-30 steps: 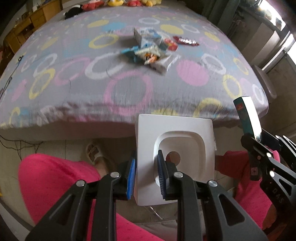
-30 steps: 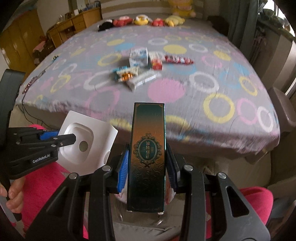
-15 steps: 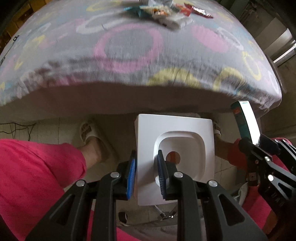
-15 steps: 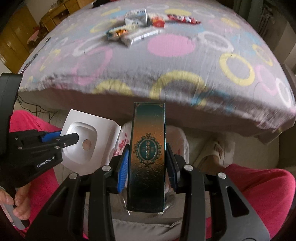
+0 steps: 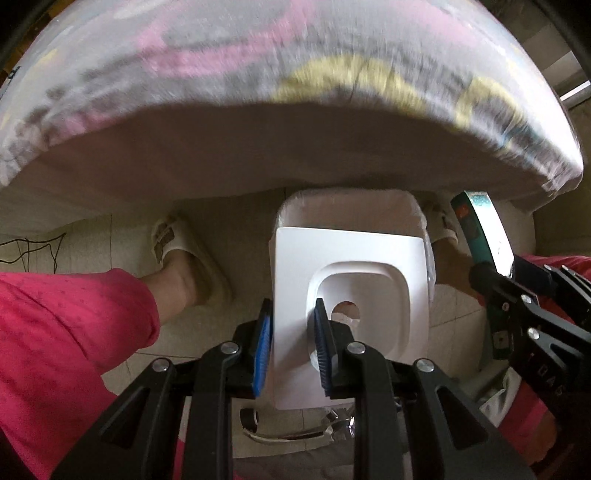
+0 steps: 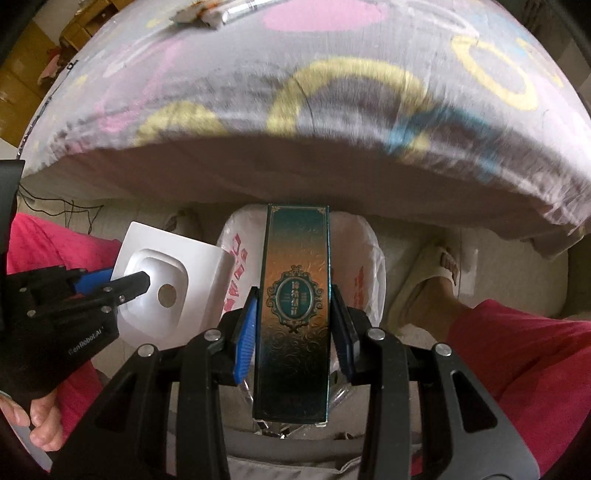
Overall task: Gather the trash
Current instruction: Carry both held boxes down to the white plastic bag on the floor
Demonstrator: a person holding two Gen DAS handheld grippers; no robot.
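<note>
My left gripper (image 5: pixel 291 325) is shut on the edge of a white moulded packaging tray (image 5: pixel 354 280) with a round hole in its well. It hangs over a bin lined with a white plastic bag (image 5: pixel 351 199) on the floor below the bed edge. My right gripper (image 6: pixel 293 306) is shut on a tall dark green and gold box (image 6: pixel 295 302), held upright over the same bag-lined bin (image 6: pixel 360 266). In the right wrist view the white tray (image 6: pixel 159 269) and left gripper (image 6: pixel 125 284) sit at left. The green box (image 5: pixel 480 229) shows at right in the left wrist view.
The bed (image 6: pixel 295 103) with a grey sheet of coloured rings overhangs the bin. A few wrappers (image 6: pixel 218 11) lie far back on it. A person's pink-trousered legs (image 5: pixel 66 317) and slippered feet (image 5: pixel 184 251) flank the bin; cables (image 5: pixel 33 251) run along the floor at left.
Both grippers have sunk from bed height to below the mattress edge, carrying the tray and the box. The bin with its bag has come into view under them.
</note>
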